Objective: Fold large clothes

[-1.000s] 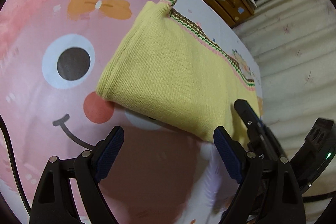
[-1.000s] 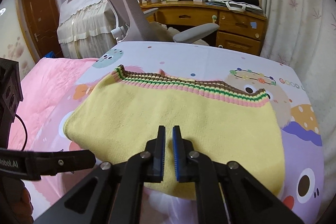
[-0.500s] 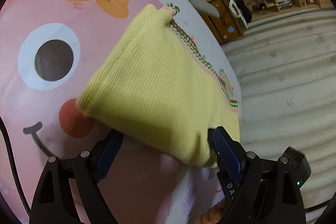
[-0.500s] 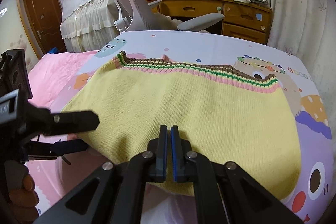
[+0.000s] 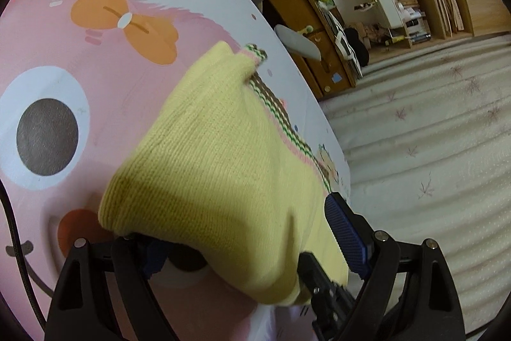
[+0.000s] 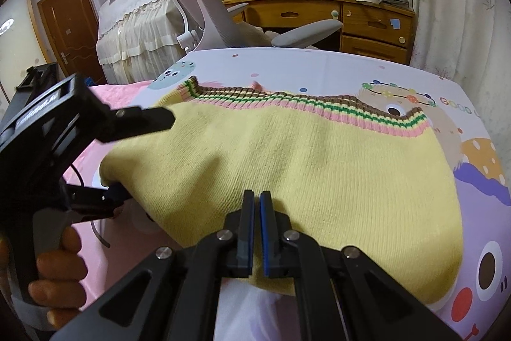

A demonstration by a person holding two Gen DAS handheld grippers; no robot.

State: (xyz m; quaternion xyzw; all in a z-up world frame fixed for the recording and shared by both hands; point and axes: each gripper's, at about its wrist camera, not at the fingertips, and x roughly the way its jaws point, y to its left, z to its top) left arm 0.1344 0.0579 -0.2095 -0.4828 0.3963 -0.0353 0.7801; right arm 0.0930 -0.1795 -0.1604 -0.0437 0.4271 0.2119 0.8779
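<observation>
Yellow sweater [image 6: 287, 168], near edge clenched in right tongs [image 6: 257, 232], hiding left tongs' [image 5: 252, 242] spread lower finger; bedsheet [image 6: 351, 69] reads "GOOD", cut off.

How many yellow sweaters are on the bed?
1. The yellow sweater lies folded across the cartoon bedsheet, striped hem on the far side. The left gripper straddles its near corner; the right gripper is at its near edge.

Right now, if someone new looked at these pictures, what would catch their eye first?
The folded yellow knit sweater with its striped hem, lying on a cartoon-print bedsheet. The open left gripper straddles the sweater's near left edge, while the right gripper, fingers nearly together, sits at its near middle edge.
</observation>
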